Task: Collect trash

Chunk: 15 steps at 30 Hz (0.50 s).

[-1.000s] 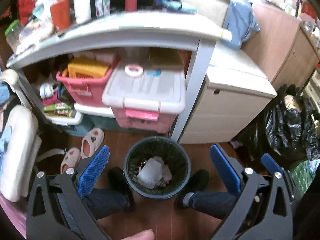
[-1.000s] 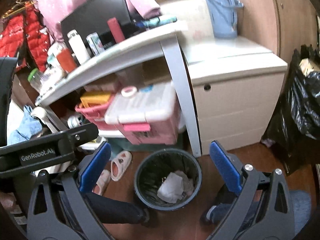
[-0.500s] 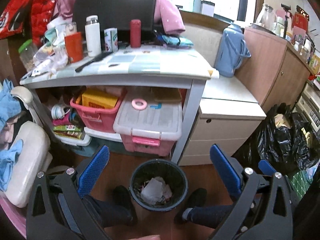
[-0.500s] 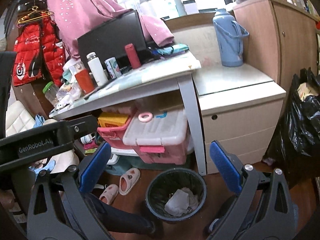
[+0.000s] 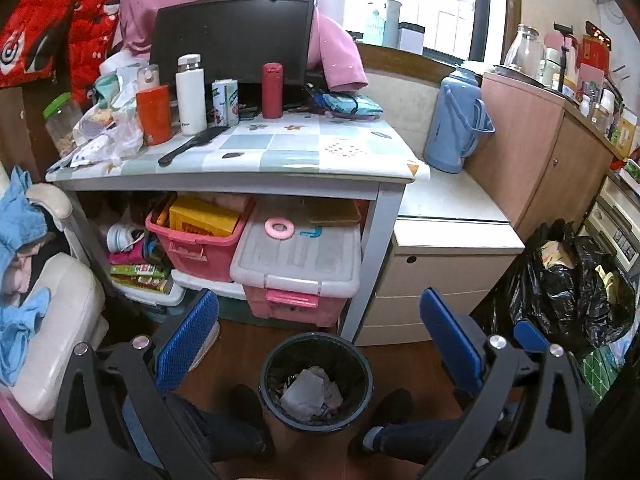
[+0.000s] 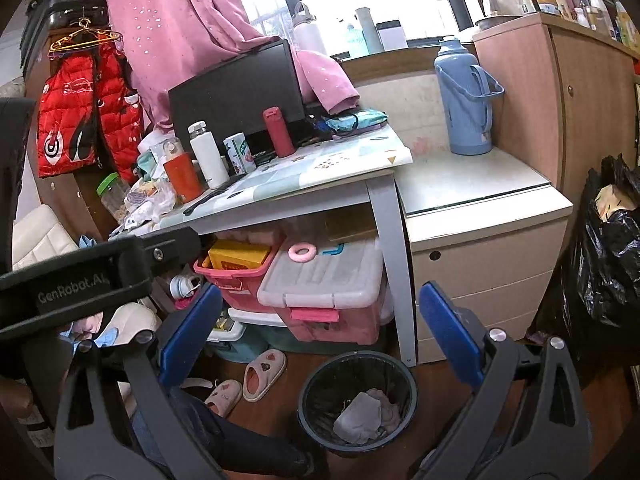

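Note:
A dark round trash bin [image 5: 315, 382] stands on the wood floor in front of the desk, with crumpled white tissue [image 5: 308, 392] inside; it also shows in the right wrist view [image 6: 357, 398]. My left gripper [image 5: 318, 340] is open and empty, held above the bin. My right gripper [image 6: 320, 334] is open and empty, above and left of the bin. Crumpled wrappers and plastic [image 5: 108, 136] lie on the desk's left end. The left gripper's body [image 6: 92, 276] crosses the right wrist view at left.
The desk [image 5: 248, 156] carries bottles, a red cup, a comb and a monitor. Pink storage boxes [image 5: 296, 268] sit under it. A white drawer cabinet [image 5: 440, 264] with a blue thermos stands right. Black rubbish bags [image 5: 572, 284] are at far right. A chair [image 5: 44, 312] is left; slippers [image 6: 264, 368] lie on the floor.
Both grippers have risen and tilted up away from the bin, so the desk top and window now show. Both stay open and empty.

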Motion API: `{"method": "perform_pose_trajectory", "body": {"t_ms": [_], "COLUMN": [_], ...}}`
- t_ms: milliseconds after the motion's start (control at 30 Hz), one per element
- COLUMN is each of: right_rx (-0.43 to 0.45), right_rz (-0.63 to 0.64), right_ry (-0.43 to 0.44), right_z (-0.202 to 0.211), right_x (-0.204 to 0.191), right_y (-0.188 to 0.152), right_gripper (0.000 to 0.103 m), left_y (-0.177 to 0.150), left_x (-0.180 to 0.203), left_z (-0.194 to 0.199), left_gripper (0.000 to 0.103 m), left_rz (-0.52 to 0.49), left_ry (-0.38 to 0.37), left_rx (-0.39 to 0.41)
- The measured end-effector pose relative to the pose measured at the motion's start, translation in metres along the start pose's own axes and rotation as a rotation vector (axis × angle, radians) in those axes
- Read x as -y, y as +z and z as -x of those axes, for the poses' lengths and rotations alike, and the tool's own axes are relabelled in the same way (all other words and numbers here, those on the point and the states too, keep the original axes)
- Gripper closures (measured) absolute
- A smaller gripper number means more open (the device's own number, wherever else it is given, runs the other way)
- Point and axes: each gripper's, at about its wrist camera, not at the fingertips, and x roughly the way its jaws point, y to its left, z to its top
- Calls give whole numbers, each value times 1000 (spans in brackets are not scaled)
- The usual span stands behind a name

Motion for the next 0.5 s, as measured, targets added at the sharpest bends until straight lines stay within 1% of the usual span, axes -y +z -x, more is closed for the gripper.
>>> {"method": "perform_pose_trajectory", "body": {"t_ms": [333,500], "right_rx": [-3,-4], "right_rz": [-13,-13], "right_ry": [-9,-9], "right_z": [1,0], "right_x": [5,6], "right_y": [-2,-2], "right_gripper": [5,5], "left_y": [-4,-4], "left_x": [-2,-2], "left_z": [-6,-9], "left_gripper": [5,5], "left_rz": [6,4], "left_ry": [-17,-8], "left_rx": [-21,-32]}}
